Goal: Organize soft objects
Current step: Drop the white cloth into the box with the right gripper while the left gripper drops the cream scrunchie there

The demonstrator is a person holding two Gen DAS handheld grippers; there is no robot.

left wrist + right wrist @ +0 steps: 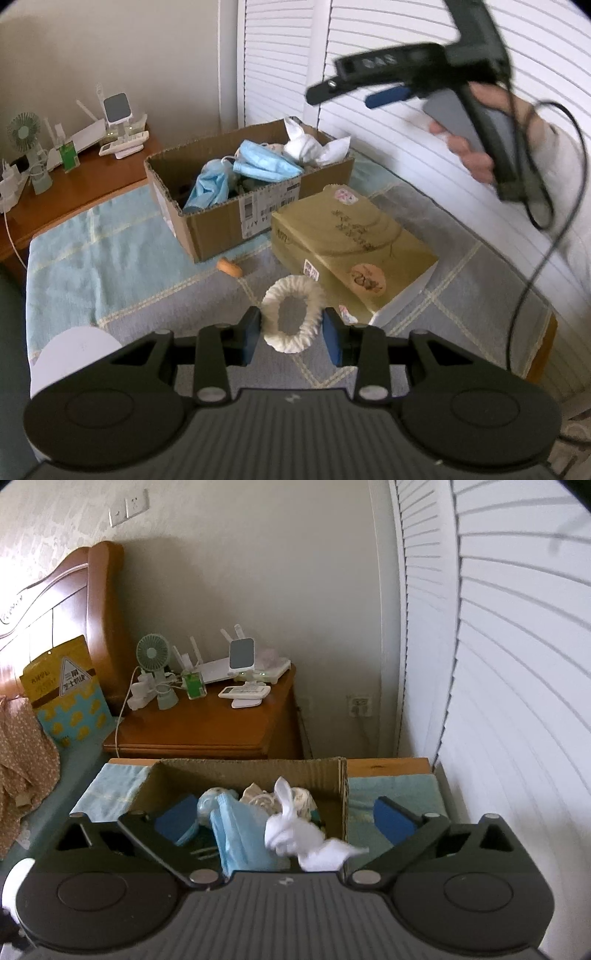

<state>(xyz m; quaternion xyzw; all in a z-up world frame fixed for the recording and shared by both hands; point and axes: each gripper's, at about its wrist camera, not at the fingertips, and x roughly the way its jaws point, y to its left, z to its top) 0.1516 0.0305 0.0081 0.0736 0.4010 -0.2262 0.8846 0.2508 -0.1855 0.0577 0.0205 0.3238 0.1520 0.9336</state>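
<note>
L tongs (291, 334) open round white scrunchie (293, 317), cardboard box (236, 221) behind.

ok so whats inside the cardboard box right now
The cardboard box holds blue face masks, a white cloth at its far right end, and some pale rounded items behind them. Darker things lie underneath, too covered to identify.

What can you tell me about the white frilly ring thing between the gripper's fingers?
The white scrunchie is a soft ring of crinkled, pleated cloth with an open oval middle. It lies flat on the checked blue-grey cloth, near the gold box. The left gripper is open around it, a blue pad on each side, seemingly not yet squeezing.
</note>
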